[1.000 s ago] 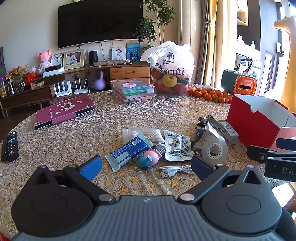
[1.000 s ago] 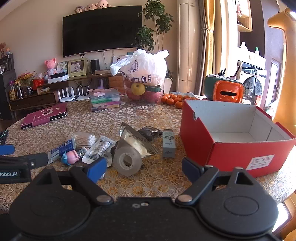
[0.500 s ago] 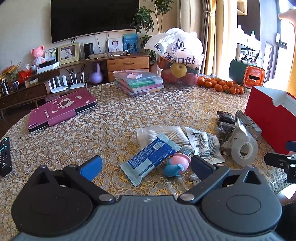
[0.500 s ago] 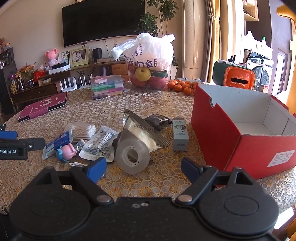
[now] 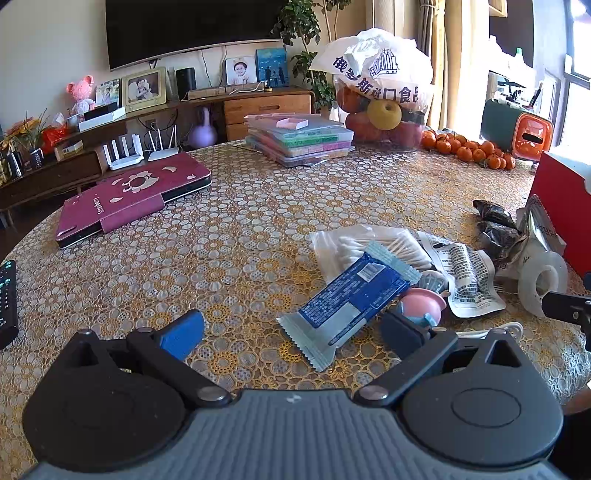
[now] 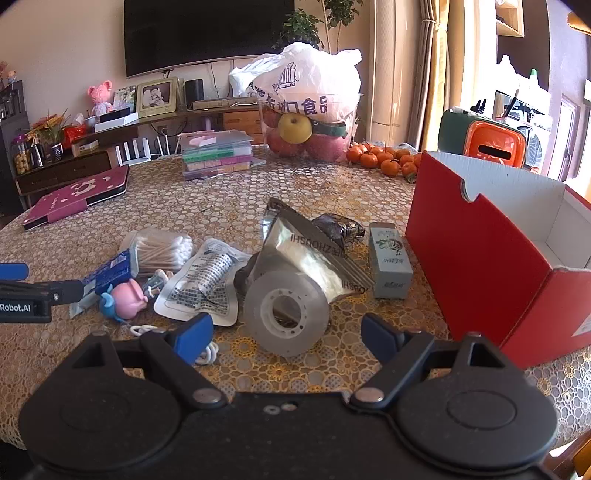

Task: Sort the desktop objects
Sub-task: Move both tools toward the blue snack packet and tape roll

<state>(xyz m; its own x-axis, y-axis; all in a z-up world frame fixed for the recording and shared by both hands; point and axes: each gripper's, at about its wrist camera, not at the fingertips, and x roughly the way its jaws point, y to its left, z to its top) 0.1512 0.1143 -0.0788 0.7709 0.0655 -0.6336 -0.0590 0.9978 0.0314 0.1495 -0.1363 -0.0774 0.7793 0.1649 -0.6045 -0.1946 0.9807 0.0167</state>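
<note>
Wall television (image 6: 208, 31), fruit bag (image 6: 306, 107), tangerines (image 6: 384, 158), burgundy case (image 5: 133, 195) beyond clutter.

A round tabletop (image 5: 258, 206) covered in a gold lace-patterned cloth carries everything. On it lie a maroon case (image 5: 129, 195), a stack of plastic folders (image 5: 299, 142), a bag of fruit (image 6: 306, 122), loose tangerines (image 6: 384, 158) and an open red box (image 6: 491, 254). Near the front sit a tape roll (image 6: 286, 314), a blue wrapper (image 5: 347, 299), cotton swabs (image 6: 162, 249), a foil pouch (image 6: 306, 254) and a small grey-green carton (image 6: 389, 260).
</note>
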